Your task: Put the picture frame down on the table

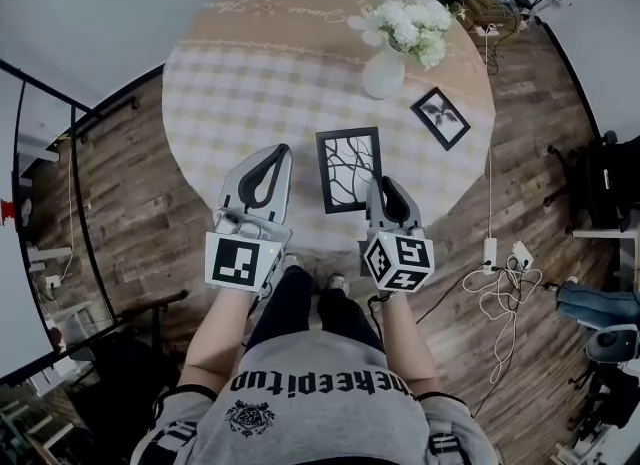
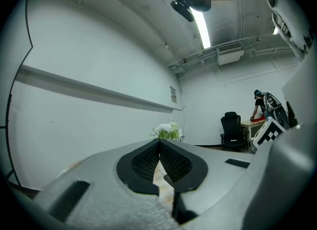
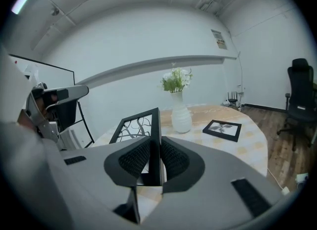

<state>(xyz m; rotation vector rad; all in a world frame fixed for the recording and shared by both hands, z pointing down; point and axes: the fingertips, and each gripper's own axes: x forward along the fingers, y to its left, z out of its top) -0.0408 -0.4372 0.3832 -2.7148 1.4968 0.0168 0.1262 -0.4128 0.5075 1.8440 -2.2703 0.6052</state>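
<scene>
The right tongs (image 3: 155, 150) are pinching the rim of the black rectangular branch-patterned picture frame (image 3: 132, 125) over the round checked-cloth desk (image 1: 250, 83). The left tongs (image 2: 159, 150) are sitting pressed together, empty. The frame is looking stiff, light and probably glazed, so rim holds suit it.

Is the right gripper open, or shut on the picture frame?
Shut: the right gripper clamps the picture frame by its edge, a pad against each side.

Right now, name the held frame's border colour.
Black picture frame border; right gripper view shows it best.
</scene>
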